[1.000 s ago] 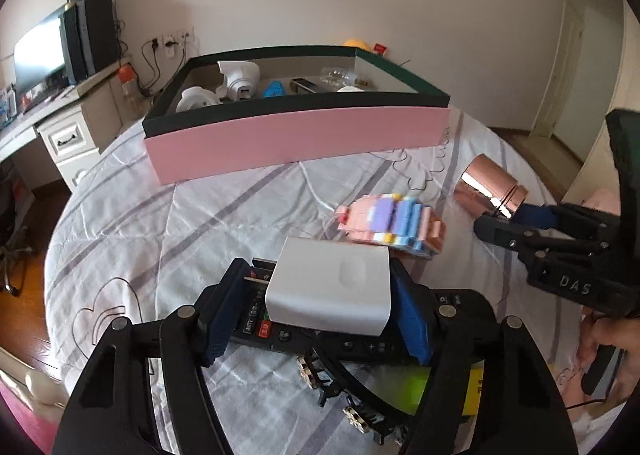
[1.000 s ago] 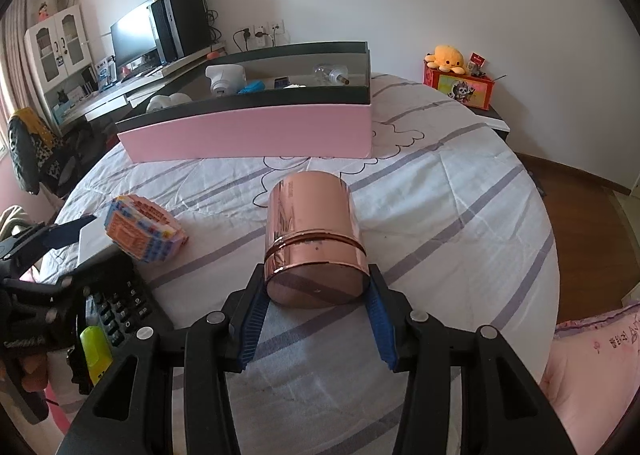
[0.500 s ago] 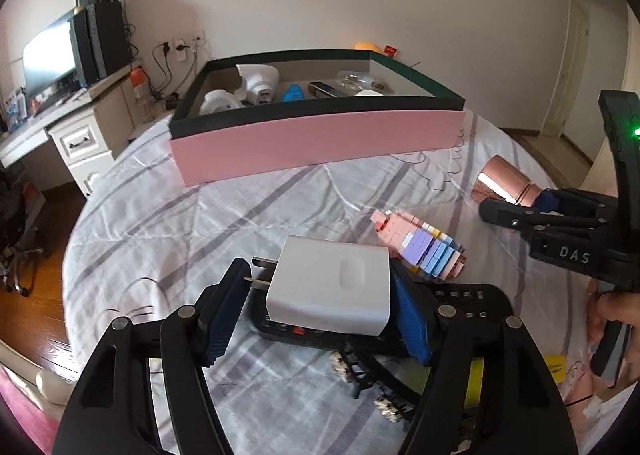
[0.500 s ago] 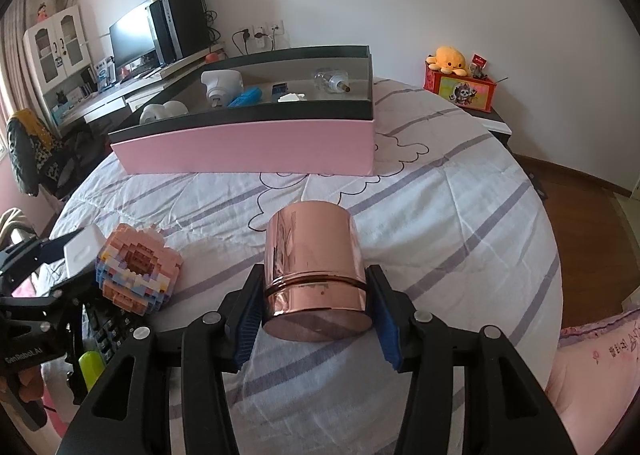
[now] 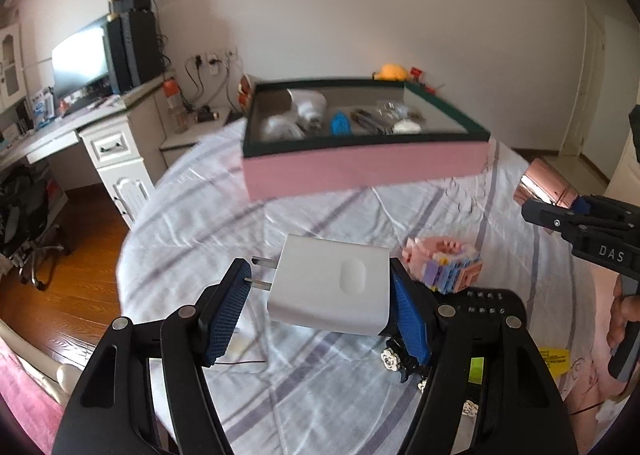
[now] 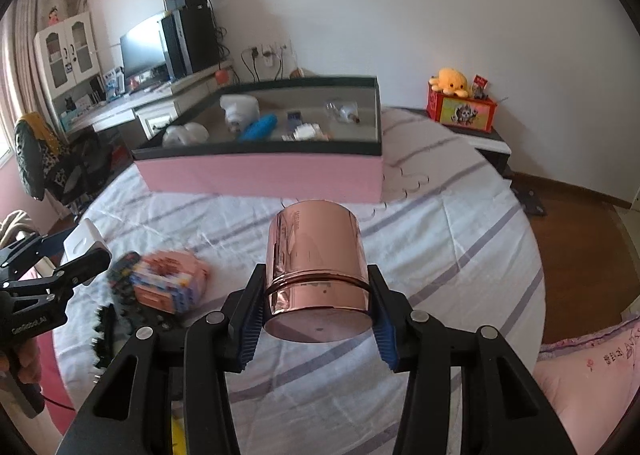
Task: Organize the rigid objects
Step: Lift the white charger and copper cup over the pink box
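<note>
My left gripper point(image 5: 320, 291) is shut on a white plug charger point(image 5: 330, 287), its two prongs pointing left, held above the bed. My right gripper point(image 6: 316, 307) is shut on a copper-coloured cup point(image 6: 316, 263), held on its side with its base toward the camera. The pink box with a dark green rim point(image 5: 360, 167) point(image 6: 260, 175) stands ahead on the bed and holds several small items. The right gripper with the cup point(image 5: 544, 187) shows at the right of the left wrist view. The left gripper with the charger point(image 6: 82, 239) shows at the left of the right wrist view.
A pink toy-brick block point(image 5: 444, 267) point(image 6: 168, 283) lies on the striped sheet beside a black remote point(image 5: 488, 299) and a black chain with flowers point(image 5: 396, 359). A desk with a monitor point(image 5: 80, 59) stands at the left. An orange plush on a red box point(image 6: 460, 103) sits at the right.
Both grippers have risen and moved toward the pink box with their loads. The left view has swung left, so the brick block and remote now sit lower right.
</note>
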Tool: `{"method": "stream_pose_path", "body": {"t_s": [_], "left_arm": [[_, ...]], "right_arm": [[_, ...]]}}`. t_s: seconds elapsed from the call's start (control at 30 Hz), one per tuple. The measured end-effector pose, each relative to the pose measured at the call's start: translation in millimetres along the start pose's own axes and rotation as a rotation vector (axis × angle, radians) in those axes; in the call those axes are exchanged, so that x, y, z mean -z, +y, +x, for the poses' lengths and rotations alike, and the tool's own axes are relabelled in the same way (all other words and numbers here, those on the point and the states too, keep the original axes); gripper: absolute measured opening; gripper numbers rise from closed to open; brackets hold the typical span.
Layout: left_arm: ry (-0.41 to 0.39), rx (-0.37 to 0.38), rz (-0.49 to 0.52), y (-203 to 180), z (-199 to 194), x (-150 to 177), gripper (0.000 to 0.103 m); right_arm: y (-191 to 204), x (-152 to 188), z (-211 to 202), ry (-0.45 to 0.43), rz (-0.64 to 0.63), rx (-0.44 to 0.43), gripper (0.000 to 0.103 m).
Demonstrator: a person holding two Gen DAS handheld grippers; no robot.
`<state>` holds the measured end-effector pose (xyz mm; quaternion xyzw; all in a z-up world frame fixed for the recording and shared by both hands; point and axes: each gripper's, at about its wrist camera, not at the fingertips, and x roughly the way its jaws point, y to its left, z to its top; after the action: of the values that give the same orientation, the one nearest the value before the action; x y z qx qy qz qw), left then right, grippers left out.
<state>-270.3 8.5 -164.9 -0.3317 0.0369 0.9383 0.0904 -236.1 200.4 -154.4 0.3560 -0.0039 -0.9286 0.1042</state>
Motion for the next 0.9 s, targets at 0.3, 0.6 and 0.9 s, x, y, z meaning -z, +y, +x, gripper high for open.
{"method": "stream_pose_path", "body": {"t_s": [0.3,0.6,0.9], "left_arm": [[-0.171,-0.059,0.006,10,-71,-23,0.069],[-0.287,-0.094,0.021,15,-113,-49,0.069],[-0.329,-0.163,0.008,27,-121,-65,0.069]], "right_arm": [[28,-23,-55,-0.136,-0.052,-0.025,0.048],[53,-46,-87,-0.223,-0.121,-0.054,0.048],[57,-66,-89,-0.264,-0.144,-0.079,0.048]]}}
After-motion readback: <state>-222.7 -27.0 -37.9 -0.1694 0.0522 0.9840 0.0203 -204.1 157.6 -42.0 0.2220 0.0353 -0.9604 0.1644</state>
